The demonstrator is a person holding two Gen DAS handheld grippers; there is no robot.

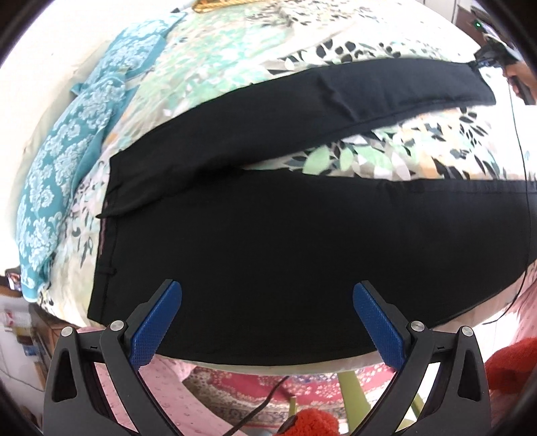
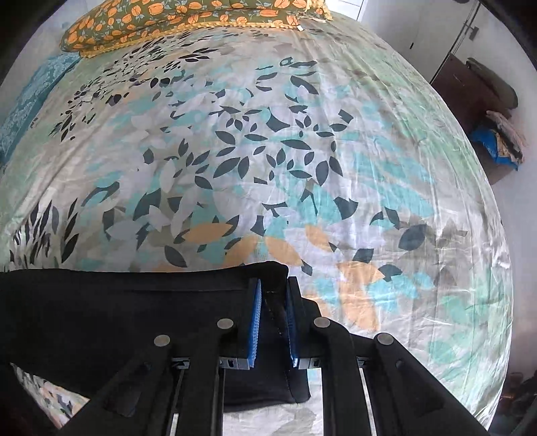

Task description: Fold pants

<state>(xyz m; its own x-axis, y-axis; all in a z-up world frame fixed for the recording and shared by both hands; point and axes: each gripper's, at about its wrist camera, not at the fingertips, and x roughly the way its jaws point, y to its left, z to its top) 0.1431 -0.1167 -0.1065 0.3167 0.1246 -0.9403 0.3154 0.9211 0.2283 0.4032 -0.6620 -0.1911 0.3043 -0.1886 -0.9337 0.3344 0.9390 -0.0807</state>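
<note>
Black pants (image 1: 255, 248) lie spread on a leaf-patterned bedsheet (image 1: 352, 157), waistband at the left, legs running right. My left gripper (image 1: 266, 291) is open and empty, its blue pads above the near side of the pants by the bed's edge. The far leg (image 1: 335, 110) stretches to the upper right, where my right gripper (image 1: 481, 62) holds its end. In the right wrist view, my right gripper (image 2: 272, 285) is shut on the hem of that pant leg (image 2: 127, 315), lifting it a little off the sheet (image 2: 268, 151).
A teal patterned pillow (image 1: 67, 151) lies along the left of the bed. An orange floral pillow (image 2: 188, 16) sits at the bed's far end. A red patterned rug (image 1: 268, 392) and a green chair leg (image 1: 349, 392) are below the near edge. A cupboard (image 2: 470, 100) stands at the right.
</note>
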